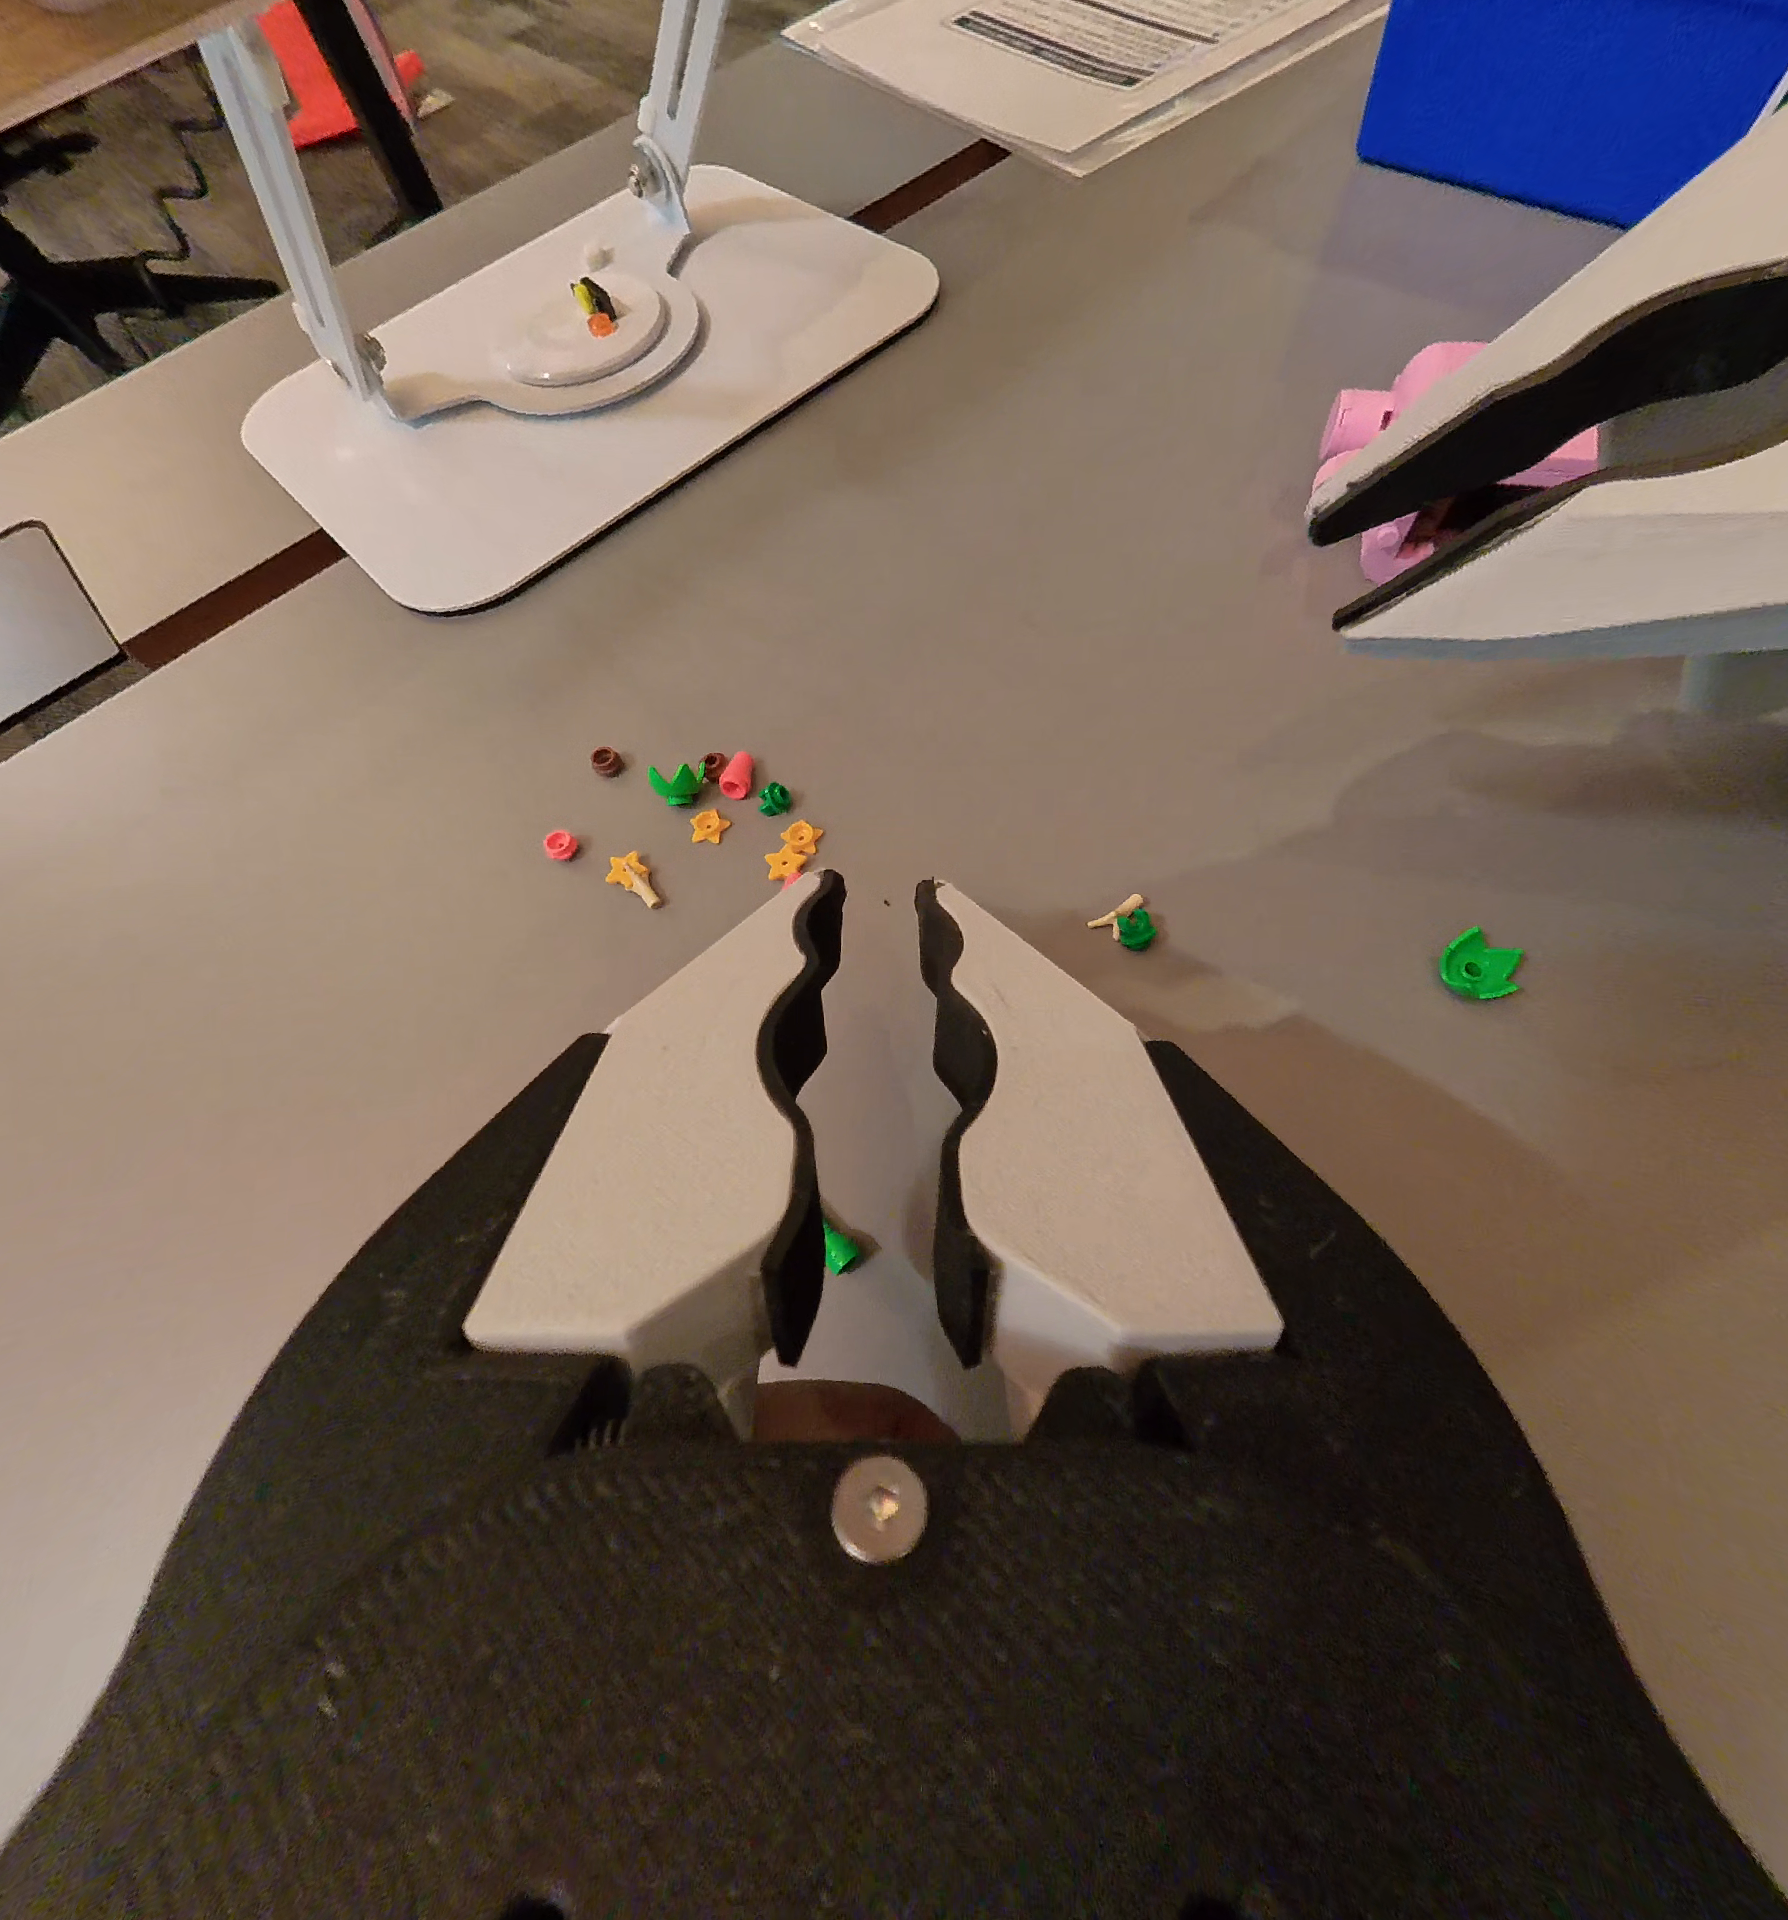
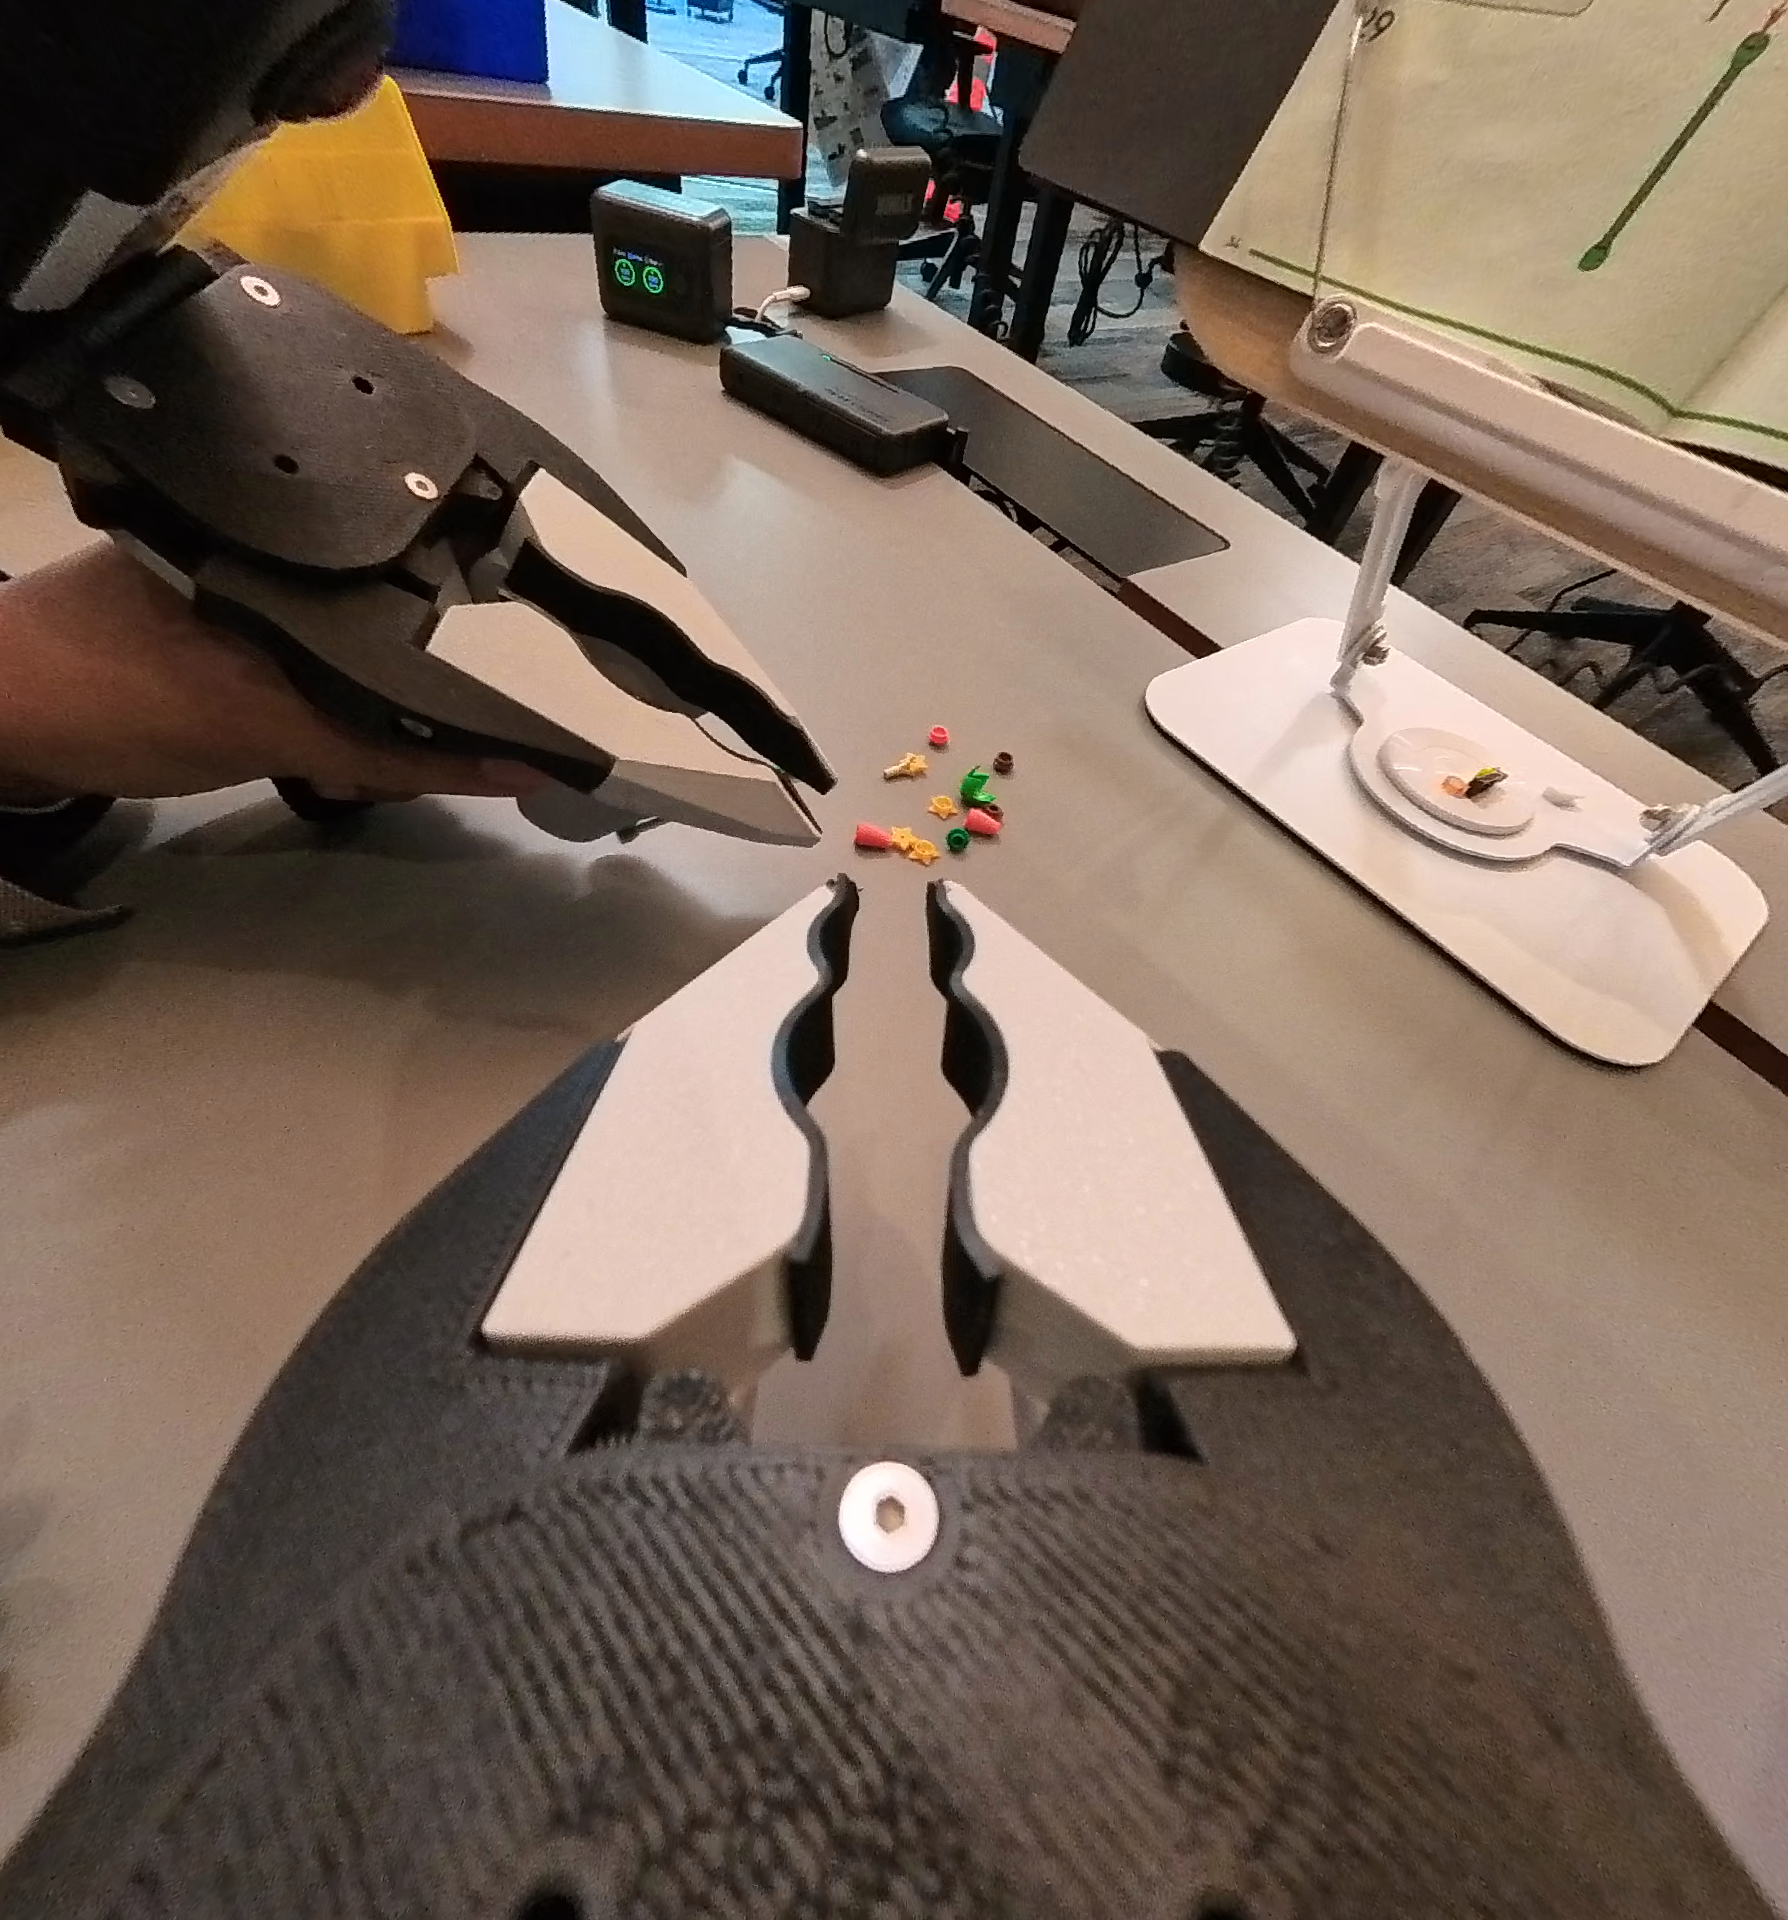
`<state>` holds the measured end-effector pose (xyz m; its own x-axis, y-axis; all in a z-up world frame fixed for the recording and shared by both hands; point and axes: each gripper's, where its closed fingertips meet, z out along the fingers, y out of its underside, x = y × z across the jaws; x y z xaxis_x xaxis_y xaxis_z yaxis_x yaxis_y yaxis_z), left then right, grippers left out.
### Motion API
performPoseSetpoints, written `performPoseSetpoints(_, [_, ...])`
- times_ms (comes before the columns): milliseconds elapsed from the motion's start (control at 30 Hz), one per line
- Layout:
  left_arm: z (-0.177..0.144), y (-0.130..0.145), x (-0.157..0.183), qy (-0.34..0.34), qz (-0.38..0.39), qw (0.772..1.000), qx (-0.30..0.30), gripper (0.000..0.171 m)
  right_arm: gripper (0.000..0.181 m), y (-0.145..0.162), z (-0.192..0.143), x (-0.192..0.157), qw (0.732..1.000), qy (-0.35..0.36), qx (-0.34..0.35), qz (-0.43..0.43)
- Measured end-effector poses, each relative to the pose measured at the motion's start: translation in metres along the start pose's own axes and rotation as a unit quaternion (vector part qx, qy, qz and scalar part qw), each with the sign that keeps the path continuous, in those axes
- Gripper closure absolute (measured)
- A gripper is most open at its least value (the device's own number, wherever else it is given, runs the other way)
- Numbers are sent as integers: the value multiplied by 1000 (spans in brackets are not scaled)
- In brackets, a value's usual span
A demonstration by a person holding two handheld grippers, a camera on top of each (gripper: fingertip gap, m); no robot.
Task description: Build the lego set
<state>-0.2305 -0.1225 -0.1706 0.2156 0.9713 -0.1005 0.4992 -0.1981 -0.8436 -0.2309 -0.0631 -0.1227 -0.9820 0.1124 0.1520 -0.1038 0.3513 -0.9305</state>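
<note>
Both tongs empty, jaws parted: left tongs [image 1: 879,883] and right tongs [image 2: 890,885] hover just short of the loose lego bits [image 1: 708,826] scattered on the tabletop [image 1: 973,675]. Risk: tiny studs skid or flick away if tips nudge the pile.

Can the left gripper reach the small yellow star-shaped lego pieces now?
Probably yes. The left gripper is open and empty, and the small yellow star-shaped lego pieces lie just beyond its fingers on the bare grey table, nothing between.
</note>
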Motion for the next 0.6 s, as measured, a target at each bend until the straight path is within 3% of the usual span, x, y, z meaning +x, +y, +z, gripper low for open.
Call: performPoseSetpoints(600, [2, 2, 1, -3, 8, 1000, -8, 157, 168, 4, 7, -13, 1000, -14, -10, -12])
